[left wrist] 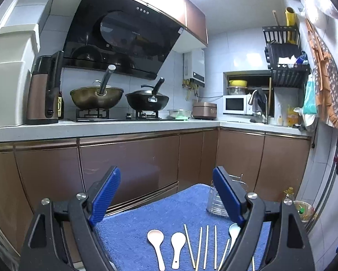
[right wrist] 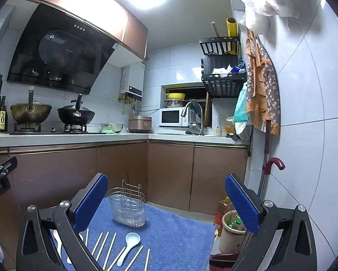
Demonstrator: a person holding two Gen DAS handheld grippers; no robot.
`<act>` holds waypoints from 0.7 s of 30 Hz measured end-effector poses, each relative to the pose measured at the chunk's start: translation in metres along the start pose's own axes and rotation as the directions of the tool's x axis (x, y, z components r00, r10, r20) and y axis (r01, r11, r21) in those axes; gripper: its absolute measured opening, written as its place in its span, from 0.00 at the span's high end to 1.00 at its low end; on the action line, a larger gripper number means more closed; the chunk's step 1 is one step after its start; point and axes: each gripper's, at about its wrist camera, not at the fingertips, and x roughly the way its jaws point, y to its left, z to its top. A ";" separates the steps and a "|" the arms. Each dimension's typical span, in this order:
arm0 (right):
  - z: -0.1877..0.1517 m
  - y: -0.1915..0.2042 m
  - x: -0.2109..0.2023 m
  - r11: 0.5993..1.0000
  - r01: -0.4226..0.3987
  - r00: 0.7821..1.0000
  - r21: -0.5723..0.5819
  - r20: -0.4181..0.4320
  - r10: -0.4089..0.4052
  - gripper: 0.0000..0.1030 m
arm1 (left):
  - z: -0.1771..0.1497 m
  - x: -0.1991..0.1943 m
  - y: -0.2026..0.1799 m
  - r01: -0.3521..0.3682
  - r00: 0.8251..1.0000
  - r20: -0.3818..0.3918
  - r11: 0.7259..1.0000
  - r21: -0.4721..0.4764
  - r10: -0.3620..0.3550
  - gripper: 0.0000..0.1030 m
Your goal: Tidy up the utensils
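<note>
A blue towel (left wrist: pixel 146 232) (right wrist: pixel 182 237) covers a low surface. On it lie white spoons (left wrist: pixel 156 246) (left wrist: pixel 177 247) (right wrist: pixel 129 247) and several wooden chopsticks (left wrist: pixel 206 246) (right wrist: pixel 110 248) in a row. A wire utensil holder (right wrist: pixel 128 205) (left wrist: pixel 214 203) with a clear base stands upright at the towel's far end. My left gripper (left wrist: pixel 166 194) hovers open above the utensils with nothing between its blue pads. My right gripper (right wrist: pixel 166 201) is also open and empty, above the towel, the holder just left of its middle.
Brown cabinets (left wrist: pixel 128 158) and a white counter (left wrist: pixel 101 128) with two woks (left wrist: pixel 96 97) (left wrist: pixel 147 100) stand ahead. A bin with bottles (right wrist: pixel 231 230) and an oil bottle (right wrist: pixel 222 212) sit on the floor right of the towel, by the tiled wall.
</note>
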 end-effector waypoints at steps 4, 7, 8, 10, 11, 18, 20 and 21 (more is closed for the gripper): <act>0.002 0.004 0.010 1.000 -0.007 1.000 -0.012 -0.017 0.007 0.00 | -0.001 0.010 -0.002 0.008 1.000 -0.005 1.000 -0.002 -0.008 0.20; 0.001 0.005 0.019 1.000 -0.015 0.999 -0.018 -0.046 0.014 0.00 | -0.003 0.016 -0.004 0.017 1.000 -0.013 1.000 -0.003 -0.017 0.20; 0.000 0.005 0.022 1.000 -0.020 0.998 -0.016 -0.059 0.019 0.00 | -0.004 0.018 -0.005 0.017 1.000 -0.013 1.000 0.000 -0.017 0.20; -0.002 0.005 0.029 1.000 -0.027 0.996 -0.013 -0.089 0.026 0.00 | -0.006 0.022 -0.007 0.017 1.000 -0.013 1.000 0.009 -0.017 0.20; -0.004 0.005 0.033 0.999 -0.029 0.994 -0.014 -0.103 0.028 0.00 | -0.007 0.024 -0.008 0.019 1.000 -0.017 1.000 0.010 -0.019 0.20; -0.021 0.006 0.061 0.999 -0.045 0.977 -0.012 -0.207 0.042 0.00 | -0.017 0.048 -0.008 0.048 0.996 -0.071 0.999 -0.009 -0.049 0.20; -0.024 0.006 0.067 0.999 -0.047 0.973 -0.006 -0.225 0.045 0.00 | -0.020 0.054 -0.007 0.048 0.995 -0.086 0.999 -0.009 -0.049 0.20; -0.027 0.006 0.071 0.999 -0.046 0.970 -0.006 -0.238 0.043 0.00 | -0.022 0.057 -0.007 0.047 0.994 -0.094 0.999 -0.006 -0.047 0.20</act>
